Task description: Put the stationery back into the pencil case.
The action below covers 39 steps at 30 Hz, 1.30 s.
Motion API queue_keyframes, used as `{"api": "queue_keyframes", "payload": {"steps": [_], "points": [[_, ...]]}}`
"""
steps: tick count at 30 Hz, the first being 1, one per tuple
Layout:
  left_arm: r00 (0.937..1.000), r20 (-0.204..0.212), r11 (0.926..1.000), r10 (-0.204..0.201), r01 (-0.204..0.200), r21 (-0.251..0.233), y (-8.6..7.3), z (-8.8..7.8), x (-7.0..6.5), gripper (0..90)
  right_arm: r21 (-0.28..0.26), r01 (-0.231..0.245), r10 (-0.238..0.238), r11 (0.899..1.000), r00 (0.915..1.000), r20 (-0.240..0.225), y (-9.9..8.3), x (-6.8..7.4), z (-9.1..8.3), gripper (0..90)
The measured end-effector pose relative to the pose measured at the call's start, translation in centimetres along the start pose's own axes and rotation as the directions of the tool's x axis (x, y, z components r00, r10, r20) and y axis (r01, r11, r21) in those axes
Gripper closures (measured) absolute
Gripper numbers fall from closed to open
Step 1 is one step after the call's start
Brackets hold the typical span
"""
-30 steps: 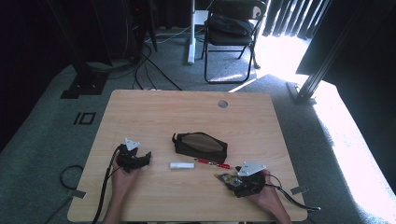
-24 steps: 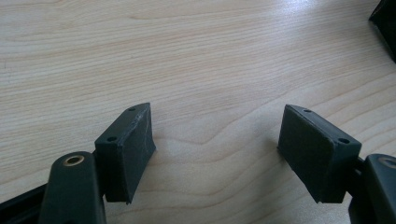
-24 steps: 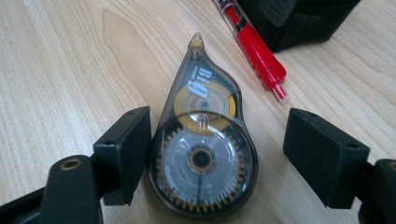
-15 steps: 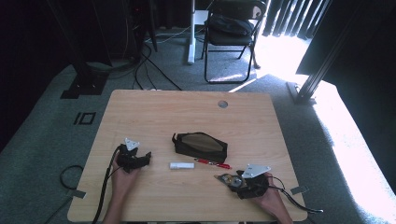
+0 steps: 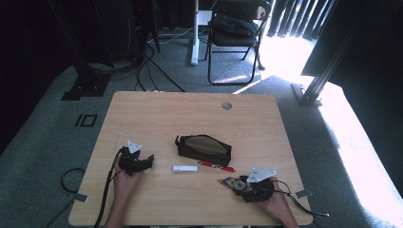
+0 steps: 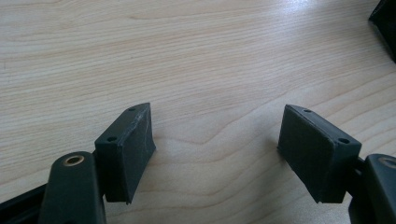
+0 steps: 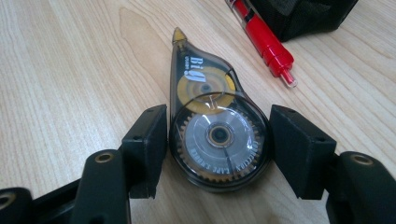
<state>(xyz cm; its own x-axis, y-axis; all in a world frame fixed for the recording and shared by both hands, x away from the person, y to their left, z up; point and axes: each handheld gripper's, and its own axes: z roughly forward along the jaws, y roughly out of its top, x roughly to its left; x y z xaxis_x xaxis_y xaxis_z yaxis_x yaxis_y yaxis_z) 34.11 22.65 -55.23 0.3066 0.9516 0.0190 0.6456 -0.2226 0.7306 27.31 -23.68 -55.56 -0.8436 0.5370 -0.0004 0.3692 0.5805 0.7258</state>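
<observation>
**Right gripper closing around correction tape dispenser**

The correction tape dispenser (image 7: pixel 212 126) lies flat on the wooden table (image 5: pixel 190 109), in front of and to the right of the black pencil case (image 5: pixel 203 148) as the high view shows it. The right gripper (image 7: pixel 218 140) has its jaws either side of the dispenser's round body. They have just been closing. The left pad sits at or against the casing; a thin gap remains at the right pad, so no firm clamp is confirmed.

A red pen (image 7: pixel 262 39) lies just in front of the pencil case, its tip pointing toward the dispenser. A white stick (image 5: pixel 185 168) lies left of the pen.

The left gripper (image 6: pixel 217 140), well left of the pencil case, rests with jaws wide apart, bare table between them.
</observation>
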Motion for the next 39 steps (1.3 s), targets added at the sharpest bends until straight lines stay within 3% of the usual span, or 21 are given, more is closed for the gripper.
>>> {"api": "queue_keyframes", "payload": {"steps": [39], "points": [[1.0,0.003,1.0,0.003,-0.003,0.001,0.0,0.0,-0.01,26.5,0.006,-0.015,0.015,1.0,0.9996,0.026,0.04,-0.24,-0.42,41.0]]}}
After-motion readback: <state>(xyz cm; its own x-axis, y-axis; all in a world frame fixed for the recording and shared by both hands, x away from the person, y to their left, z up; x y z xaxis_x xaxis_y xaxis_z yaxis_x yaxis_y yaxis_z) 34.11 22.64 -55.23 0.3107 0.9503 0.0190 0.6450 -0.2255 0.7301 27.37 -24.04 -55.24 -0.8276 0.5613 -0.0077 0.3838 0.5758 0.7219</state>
